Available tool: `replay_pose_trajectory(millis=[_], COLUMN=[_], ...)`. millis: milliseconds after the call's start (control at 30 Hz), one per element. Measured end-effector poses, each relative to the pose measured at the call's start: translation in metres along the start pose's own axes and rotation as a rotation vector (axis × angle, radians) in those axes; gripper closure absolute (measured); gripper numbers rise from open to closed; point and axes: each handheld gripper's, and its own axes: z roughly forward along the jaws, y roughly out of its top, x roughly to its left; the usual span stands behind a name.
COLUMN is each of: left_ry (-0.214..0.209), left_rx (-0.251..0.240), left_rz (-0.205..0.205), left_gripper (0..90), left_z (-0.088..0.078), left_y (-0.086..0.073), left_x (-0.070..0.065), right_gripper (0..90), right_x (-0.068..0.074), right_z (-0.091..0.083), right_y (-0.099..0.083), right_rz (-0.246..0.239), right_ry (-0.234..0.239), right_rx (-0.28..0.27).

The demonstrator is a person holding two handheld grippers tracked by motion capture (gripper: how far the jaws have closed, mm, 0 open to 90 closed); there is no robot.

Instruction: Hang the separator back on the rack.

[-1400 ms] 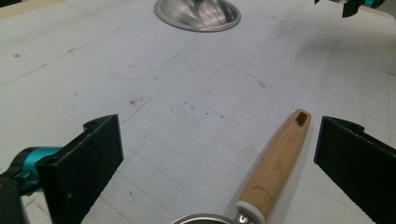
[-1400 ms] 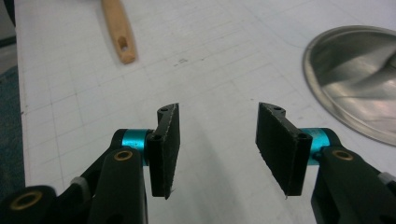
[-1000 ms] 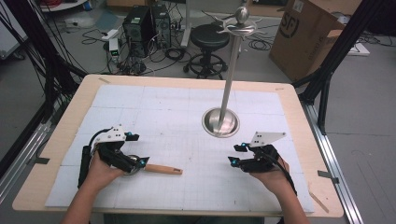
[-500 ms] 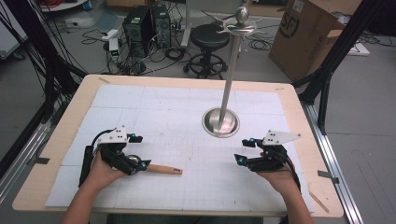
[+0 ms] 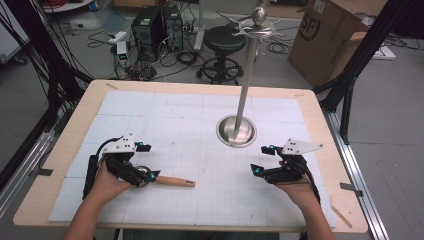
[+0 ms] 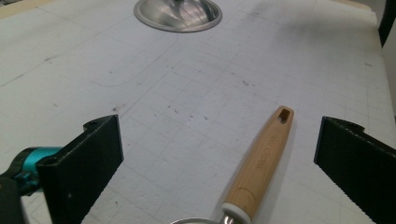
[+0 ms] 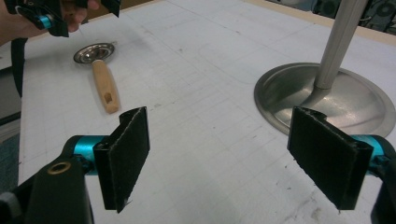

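A utensil with a pale wooden handle (image 5: 173, 181) and a round metal head (image 5: 143, 175) lies flat on the white grid mat (image 5: 200, 115) at the front left. My left gripper (image 5: 149, 161) hovers over the head end, open, and the handle (image 6: 261, 163) lies on the mat between its spread jaws without touching them. My right gripper (image 5: 260, 159) is at the front right, open and holding nothing; its jaws have just been opening. The right gripper view looks between my right gripper's (image 7: 233, 154) jaws at bare mat, with the utensil (image 7: 105, 84) and the left gripper (image 7: 46, 14) farther off.
A metal stand rises from a round dished base (image 5: 236, 131) at the mat's middle right, its pole (image 5: 247, 80) topped by hooks and a ball. The base (image 7: 322, 98) lies just beyond my right gripper. The wooden table edge (image 5: 320, 150) frames the mat.
The right gripper's jaws have spread wider apart. The left hand and the utensil have stayed where they were.
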Motion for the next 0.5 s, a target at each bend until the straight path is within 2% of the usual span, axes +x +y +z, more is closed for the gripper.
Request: replay_pose_trajectory(millis=[133, 367, 400, 433, 500], left_ry=[-0.004, -0.006, 0.002, 0.002, -0.009], left_rx=[0.033, 0.066, 0.099, 0.099, 0.137], left_rz=[0.025, 0.044, 0.074, 0.074, 0.101], left_gripper=[1.8, 1.8, 1.8, 1.8, 1.8], left_z=[-0.001, -0.002, -0.003, -0.003, -0.002], left_y=[0.002, 0.005, 0.009, 0.009, 0.013], left_x=[-0.002, -0.004, -0.006, -0.006, -0.012], right_gripper=[20.5, 20.6, 20.6, 20.6, 20.7], right_x=[-0.001, 0.001, 0.001, 0.001, 0.004], right_z=[-0.001, 0.001, 0.001, 0.001, 0.0], right_y=[0.001, -0.001, 0.0, 0.0, 0.001], right_rz=[0.003, -0.004, -0.005, -0.005, -0.012], right_ry=[-0.002, -0.008, -0.01, -0.01, -0.009], right_rx=[-0.013, 0.006, 0.007, 0.007, -0.001])
